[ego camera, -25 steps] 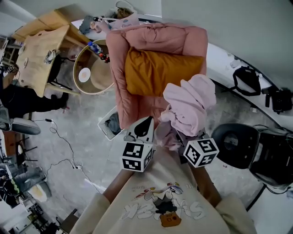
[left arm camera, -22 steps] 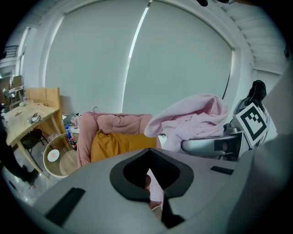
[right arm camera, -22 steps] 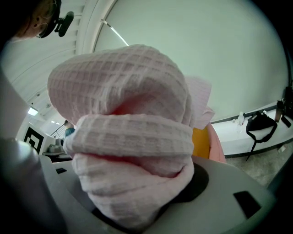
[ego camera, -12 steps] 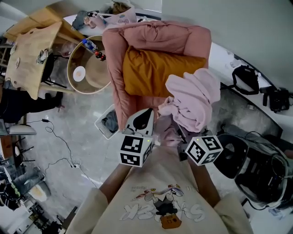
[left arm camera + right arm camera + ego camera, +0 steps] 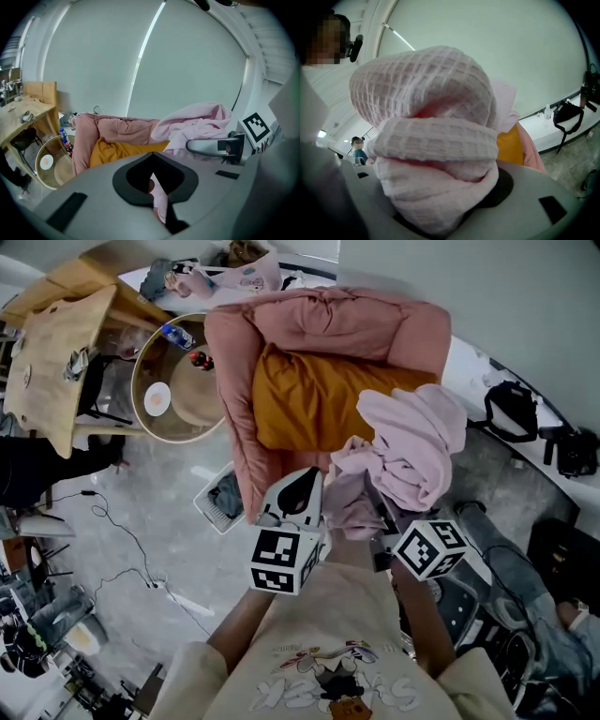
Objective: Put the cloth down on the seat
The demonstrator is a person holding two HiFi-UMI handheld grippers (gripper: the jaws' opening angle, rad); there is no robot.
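A bunched pale pink cloth [image 5: 412, 442] hangs in the air over the right front of the pink armchair [image 5: 319, 320], above its orange seat cushion [image 5: 300, 399]. My right gripper [image 5: 384, 521] is shut on the thick bundle of cloth [image 5: 436, 140], which hides its jaws. My left gripper [image 5: 305, 486] stands just left of it by the chair's front edge, shut on a thin fold of the same cloth [image 5: 158, 201]. The left gripper view shows the cloth [image 5: 197, 124] heaped on the right gripper's body [image 5: 208, 146].
A round low table [image 5: 159, 432] with a bottle stands left of the chair, beside a wooden table [image 5: 56, 343]. A white basket [image 5: 223, 495] and cables [image 5: 122, 521] lie on the floor. Black bags [image 5: 511, 409] and a person's jeans leg [image 5: 516, 568] are at the right.
Both grippers and the cloth have drifted slightly right, staying over the chair's front. The view has shifted, and a jeans leg now shows at the right. Both grips look unchanged.
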